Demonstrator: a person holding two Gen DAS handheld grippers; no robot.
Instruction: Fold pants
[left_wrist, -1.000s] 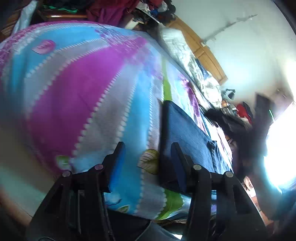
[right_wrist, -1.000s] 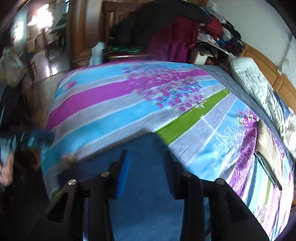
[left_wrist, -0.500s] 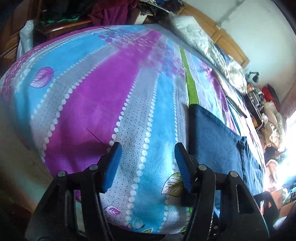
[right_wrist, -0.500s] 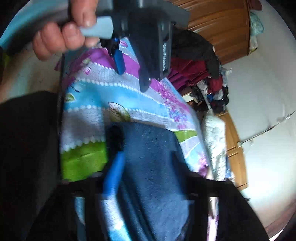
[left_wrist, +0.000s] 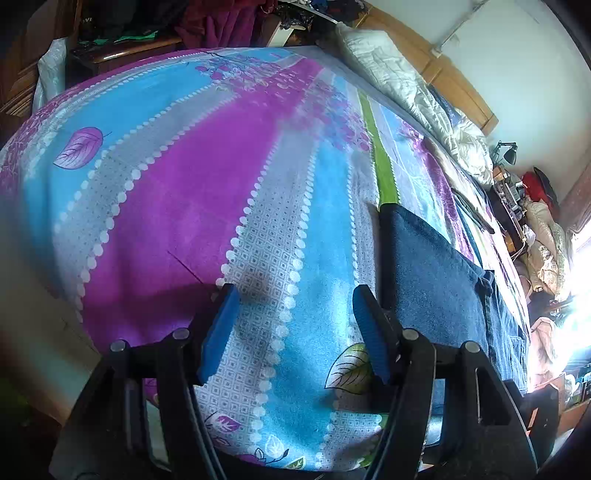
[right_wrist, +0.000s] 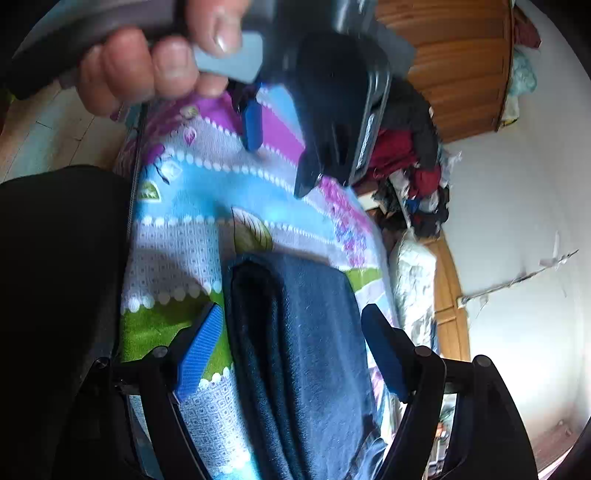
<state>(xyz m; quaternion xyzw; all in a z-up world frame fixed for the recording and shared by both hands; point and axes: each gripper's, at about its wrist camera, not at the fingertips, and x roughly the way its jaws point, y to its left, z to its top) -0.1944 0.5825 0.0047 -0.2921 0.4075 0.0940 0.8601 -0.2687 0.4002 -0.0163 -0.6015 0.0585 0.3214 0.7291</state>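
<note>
Pants (right_wrist: 306, 354) folded on bedspread (left_wrist: 207, 192), btwn spread right tool (right_wrist: 291, 332), left tool (left_wrist: 293, 314) spread beside.

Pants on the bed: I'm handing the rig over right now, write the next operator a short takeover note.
Left hand-held gripper: open, empty, over the striped bedspread, to the left of the pants.
Right hand-held gripper: open, fingers either side of the pants at their near end, not clamped; whether it touches the cloth cannot be told.
Pants: dark blue, lying in a long narrow strip along the bed, apparently already folded lengthwise, with layered edges at the near end.
The person's hand holds the left gripper's handle.
Left, as it looks: fold the strip across its length and square it up.
</note>
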